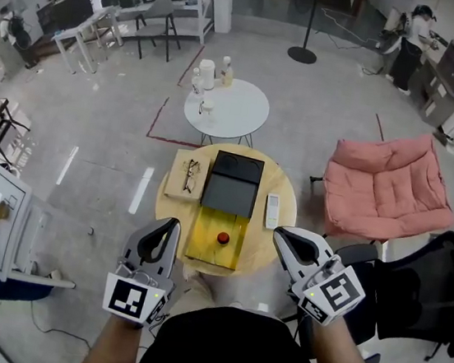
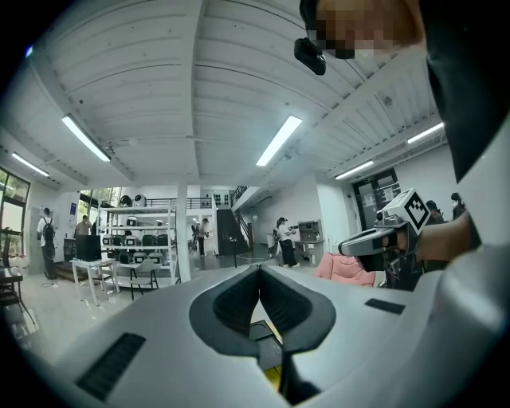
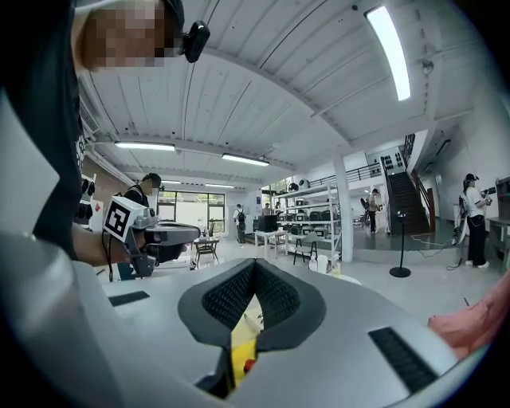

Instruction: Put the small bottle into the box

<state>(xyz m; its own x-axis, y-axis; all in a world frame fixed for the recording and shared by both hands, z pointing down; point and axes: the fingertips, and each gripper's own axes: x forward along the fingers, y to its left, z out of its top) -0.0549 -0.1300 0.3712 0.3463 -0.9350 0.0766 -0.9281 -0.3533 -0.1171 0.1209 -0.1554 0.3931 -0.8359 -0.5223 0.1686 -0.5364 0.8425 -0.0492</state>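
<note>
Too small to identify: red item [image 1: 223, 237] on tray [image 1: 202, 244]; containers [image 1: 207, 73] on white table [image 1: 240, 112].
Not discernible: inside of box [image 1: 233, 184].
Partly hidden: round table [image 1: 255, 251] rim, behind left gripper [image 1: 173, 226] and right gripper [image 1: 280, 235].
Cut by right edge: office chair [image 1: 438, 279].
Gripper views: tray shows only as a sliver behind the jaws.

Pink armchair [image 1: 391, 194], glasses [image 1: 189, 176], remote [image 1: 272, 211]

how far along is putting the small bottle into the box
Nothing looks done: what seems the small bottle, red-topped, sits on the yellow board, outside the black box. In hand: nothing, the left tool and right tool are both shut and empty. Left: grip the bottle and set it in the box.
</note>
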